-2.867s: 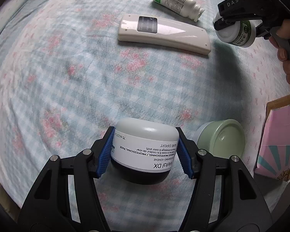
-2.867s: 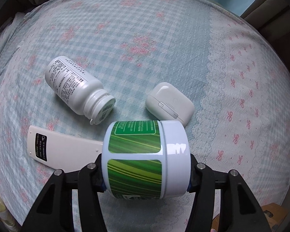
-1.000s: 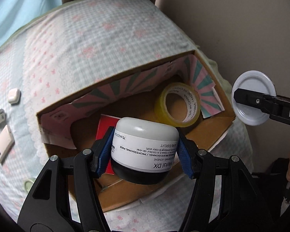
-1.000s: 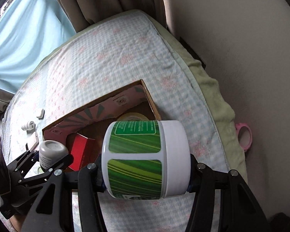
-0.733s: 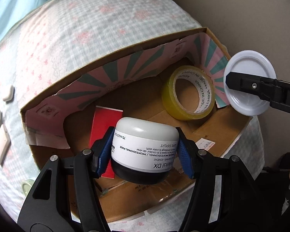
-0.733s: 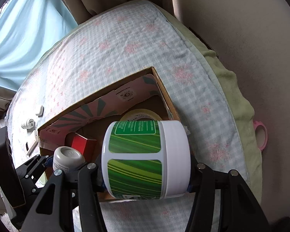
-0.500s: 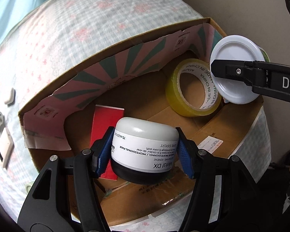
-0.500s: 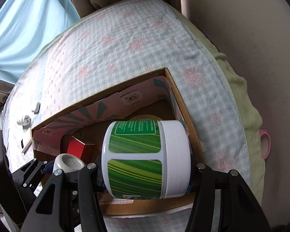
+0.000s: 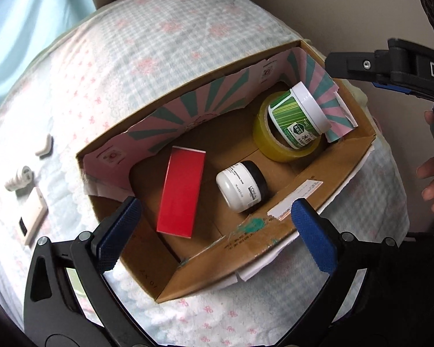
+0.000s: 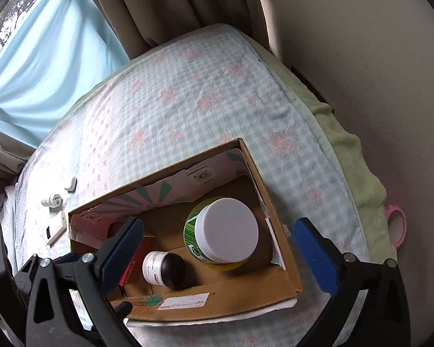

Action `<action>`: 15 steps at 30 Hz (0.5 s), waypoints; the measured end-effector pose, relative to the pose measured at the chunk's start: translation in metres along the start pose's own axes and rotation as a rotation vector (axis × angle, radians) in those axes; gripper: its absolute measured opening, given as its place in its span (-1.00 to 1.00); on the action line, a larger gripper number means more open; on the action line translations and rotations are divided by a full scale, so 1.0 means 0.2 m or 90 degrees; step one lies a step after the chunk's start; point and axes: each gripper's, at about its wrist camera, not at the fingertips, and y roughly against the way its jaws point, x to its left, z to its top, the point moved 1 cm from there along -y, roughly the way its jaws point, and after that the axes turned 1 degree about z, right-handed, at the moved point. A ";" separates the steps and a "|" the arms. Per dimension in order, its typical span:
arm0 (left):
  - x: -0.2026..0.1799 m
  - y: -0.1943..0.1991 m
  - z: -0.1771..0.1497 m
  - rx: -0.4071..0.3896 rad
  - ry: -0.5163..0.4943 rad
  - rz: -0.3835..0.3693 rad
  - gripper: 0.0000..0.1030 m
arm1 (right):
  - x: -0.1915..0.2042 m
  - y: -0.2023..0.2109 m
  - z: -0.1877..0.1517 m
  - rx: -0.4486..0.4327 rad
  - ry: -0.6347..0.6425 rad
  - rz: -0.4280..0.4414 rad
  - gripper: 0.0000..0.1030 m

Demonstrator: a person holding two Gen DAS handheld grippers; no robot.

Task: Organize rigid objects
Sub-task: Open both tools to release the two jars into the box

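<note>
A cardboard box (image 9: 240,248) (image 10: 277,222) stands on the bed. In it lie a white and black cream jar (image 9: 243,186) (image 10: 162,269) on its side, a green-labelled jar (image 9: 299,115) (image 10: 222,232) resting on a yellow tape roll (image 9: 277,151), and a red carton (image 9: 180,192). My left gripper (image 9: 215,231) is open and empty above the box's near wall. My right gripper (image 10: 217,253) is open and empty above the box; it also shows in the left wrist view (image 9: 390,66) at the upper right.
On the checked bedspread left of the box lie a white remote (image 9: 31,215) (image 10: 56,227), a white pill bottle (image 9: 18,180) (image 10: 51,201) and a white earbud case (image 9: 44,145) (image 10: 71,184). A wall and curtains border the bed. A pink tape roll (image 10: 395,228) lies beyond the bed's right edge.
Both grippers have opened and pulled back up from the box. The cream jar now lies on the box floor and the green jar rests on the tape roll.
</note>
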 end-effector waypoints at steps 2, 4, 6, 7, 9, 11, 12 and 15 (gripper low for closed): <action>0.02 0.05 -0.03 -0.004 0.010 0.004 0.99 | 0.02 0.04 -0.01 0.001 0.010 -0.003 1.00; 0.04 0.10 -0.05 -0.010 0.018 0.009 0.99 | 0.02 0.06 -0.02 0.023 0.005 0.012 1.00; 0.07 0.15 -0.07 -0.018 0.026 0.013 0.99 | 0.03 0.10 -0.04 0.026 -0.009 0.033 1.00; 0.07 0.18 -0.08 -0.022 0.030 0.015 0.99 | 0.04 0.13 -0.04 0.022 -0.010 0.036 1.00; 0.10 0.23 -0.09 -0.032 0.041 0.017 0.99 | 0.07 0.18 -0.06 0.017 0.005 0.028 1.00; 0.13 0.30 -0.12 -0.041 0.053 0.012 0.99 | 0.11 0.23 -0.07 0.009 0.028 0.016 1.00; 0.14 0.34 -0.14 -0.044 0.058 0.010 0.99 | 0.13 0.26 -0.08 0.005 0.039 0.011 1.00; 0.19 0.43 -0.18 -0.054 0.071 0.013 0.99 | 0.18 0.34 -0.11 -0.002 0.064 -0.004 1.00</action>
